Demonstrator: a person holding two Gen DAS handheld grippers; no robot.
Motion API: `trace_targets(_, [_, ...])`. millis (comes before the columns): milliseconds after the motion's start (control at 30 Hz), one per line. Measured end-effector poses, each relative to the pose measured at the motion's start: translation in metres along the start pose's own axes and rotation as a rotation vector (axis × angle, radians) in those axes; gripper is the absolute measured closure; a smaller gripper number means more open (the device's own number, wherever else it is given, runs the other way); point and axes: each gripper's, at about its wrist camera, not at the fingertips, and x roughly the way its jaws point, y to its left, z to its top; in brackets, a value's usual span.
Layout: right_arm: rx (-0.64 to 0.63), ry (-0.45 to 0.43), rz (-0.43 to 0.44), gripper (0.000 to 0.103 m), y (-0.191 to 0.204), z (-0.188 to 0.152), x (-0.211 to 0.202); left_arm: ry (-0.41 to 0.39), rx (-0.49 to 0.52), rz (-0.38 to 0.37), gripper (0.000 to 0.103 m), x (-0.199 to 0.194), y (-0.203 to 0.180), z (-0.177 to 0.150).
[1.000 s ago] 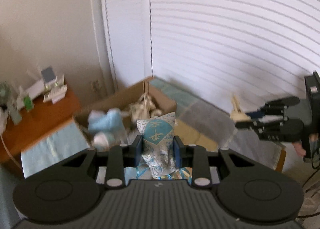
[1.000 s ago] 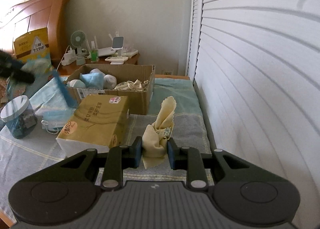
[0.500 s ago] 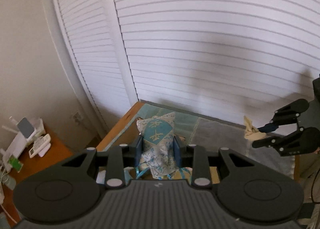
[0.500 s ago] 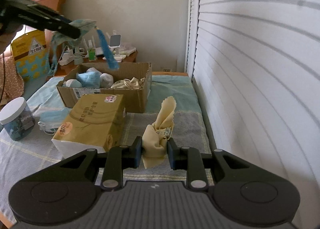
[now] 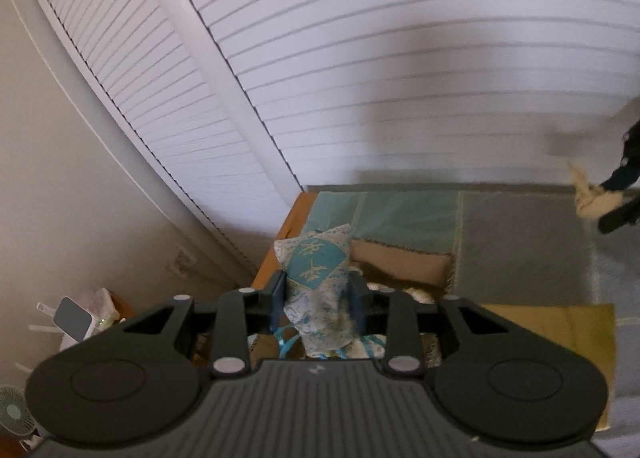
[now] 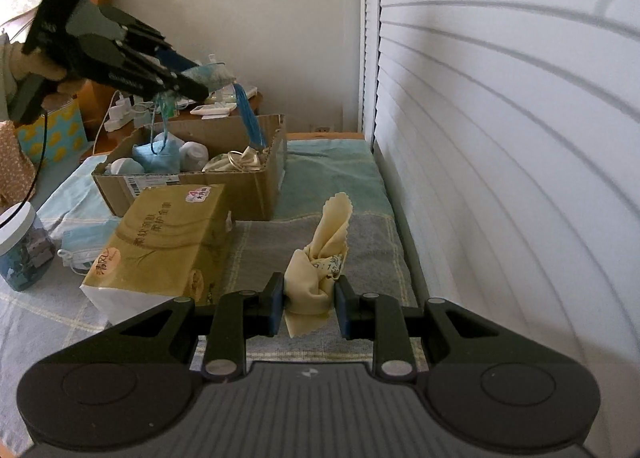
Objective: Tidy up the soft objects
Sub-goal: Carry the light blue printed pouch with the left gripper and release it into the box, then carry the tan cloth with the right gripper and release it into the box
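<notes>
Tissue pack [image 6: 160, 242] beside jar [image 6: 22, 250].

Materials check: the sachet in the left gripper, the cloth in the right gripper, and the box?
Sachet: seemingly woven printed fabric, slight sheen, blue tassel hanging.
Cloth: thin pale-yellow fabric, matte, pinked zigzag edge, folds softly; probably microfibre.
Box: brown corrugated cardboard, matte, shipping label on its side.

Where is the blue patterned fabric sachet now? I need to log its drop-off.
In the right wrist view, upper left: the blue patterned fabric sachet sits between the left gripper's fingers, above the open cardboard box.
</notes>
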Motion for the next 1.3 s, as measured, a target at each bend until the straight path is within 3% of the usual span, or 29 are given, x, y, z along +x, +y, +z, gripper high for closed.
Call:
trace_targets(100, [0.004,0.004,0.006,0.073,0.001,0.000,0.003,0.026,-0.031,0.020,0.051,0.002,-0.003,-0.001])
trace_targets(167, [0.000,0.003,0.013,0.073,0.002,0.001,0.003,0.028,-0.087,-0.021,0.037,-0.006,-0.001,-0.003])
trace_targets(300, [-0.004,-0.002,0.029,0.073,0.005,0.002,0.002,0.026,-0.178,-0.033,0.026,-0.023,0.006,-0.006])
trace_targets(567, [-0.027,-0.022,0.063,0.073,0.017,0.016,-0.003,0.069,-0.402,-0.038,0.016,-0.058,0.011,-0.022])
trace_targets(767, [-0.055,-0.043,0.107,0.073,0.031,0.030,0.000,0.119,-0.524,0.019,0.012,-0.089,-0.007,-0.039])
trace_targets(933, [-0.086,-0.064,0.130,0.073,0.040,0.051,0.006,0.093,-0.583,0.062,0.007,-0.122,-0.032,-0.051])
trace_targets(1300, [-0.141,-0.076,0.171,0.073,0.060,0.109,0.054,0.111,-0.656,0.125,0.006,-0.159,-0.075,-0.075])
